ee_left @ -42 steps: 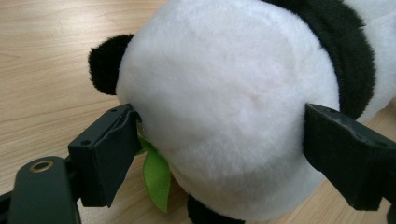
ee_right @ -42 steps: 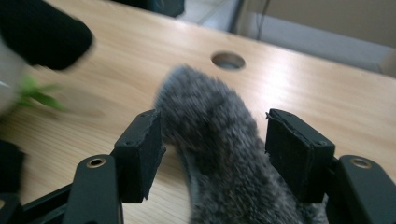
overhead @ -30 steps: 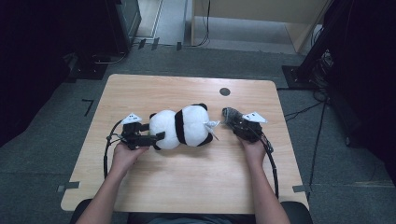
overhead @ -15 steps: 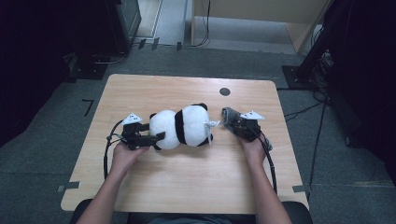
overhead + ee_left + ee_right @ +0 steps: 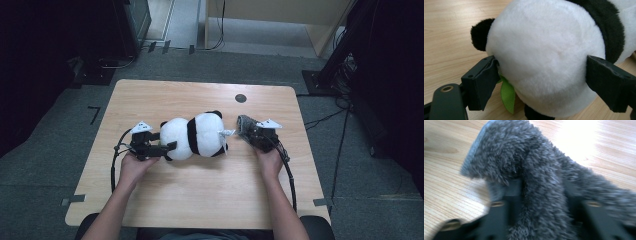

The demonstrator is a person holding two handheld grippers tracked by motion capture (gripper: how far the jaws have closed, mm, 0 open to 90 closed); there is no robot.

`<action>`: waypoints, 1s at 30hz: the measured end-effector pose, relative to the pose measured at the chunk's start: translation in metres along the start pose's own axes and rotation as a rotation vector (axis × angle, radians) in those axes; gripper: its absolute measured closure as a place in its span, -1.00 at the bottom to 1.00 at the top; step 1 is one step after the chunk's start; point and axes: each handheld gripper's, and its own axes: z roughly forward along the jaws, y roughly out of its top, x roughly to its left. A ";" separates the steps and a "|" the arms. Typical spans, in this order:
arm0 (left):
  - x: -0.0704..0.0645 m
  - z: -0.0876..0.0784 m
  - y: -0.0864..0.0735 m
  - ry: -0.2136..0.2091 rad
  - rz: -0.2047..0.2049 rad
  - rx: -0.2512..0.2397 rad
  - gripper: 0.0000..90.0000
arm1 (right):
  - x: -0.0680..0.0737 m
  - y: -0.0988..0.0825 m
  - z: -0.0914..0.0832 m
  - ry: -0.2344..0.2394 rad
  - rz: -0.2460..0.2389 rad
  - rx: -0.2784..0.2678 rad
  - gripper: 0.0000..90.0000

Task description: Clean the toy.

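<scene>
A black-and-white panda plush lies on its side in the middle of the wooden table. My left gripper is at its left end. In the left gripper view its jaws stand wide and press on both sides of the panda's white body, beside a green leaf. My right gripper is just right of the panda. Its jaws have just been closing, and a grey fuzzy cloth is bunched between them. That grey cloth pokes out towards the panda.
A dark round hole sits in the tabletop behind the panda. A small white tag sticks out of the panda towards the right gripper. Cables trail from both grippers to the front edge. Dark equipment stands on the floor around the table.
</scene>
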 end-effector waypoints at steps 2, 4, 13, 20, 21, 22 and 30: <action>0.000 0.000 0.000 -0.002 -0.004 -0.001 -0.71 | 0.001 0.000 0.000 -0.012 -0.002 -0.003 0.64; 0.000 0.000 0.000 -0.011 -0.019 0.000 -0.71 | 0.001 0.001 0.000 -0.011 -0.006 -0.001 0.68; -0.001 -0.002 0.002 -0.024 -0.042 0.002 -0.70 | -0.001 0.015 -0.017 0.005 0.007 0.028 0.69; -0.009 -0.008 0.004 0.006 -0.003 -0.033 -0.70 | 0.010 0.039 -0.030 0.050 -0.035 0.015 0.69; -0.010 -0.008 0.004 0.006 -0.002 -0.031 -0.70 | 0.011 0.042 -0.033 0.060 -0.033 0.008 0.69; -0.011 -0.008 0.004 0.008 -0.001 -0.028 -0.71 | 0.012 0.045 -0.035 0.065 -0.030 0.003 0.69; -0.010 0.003 -0.002 0.035 0.001 -0.062 -0.73 | 0.024 0.073 -0.061 0.152 -0.061 -0.047 0.69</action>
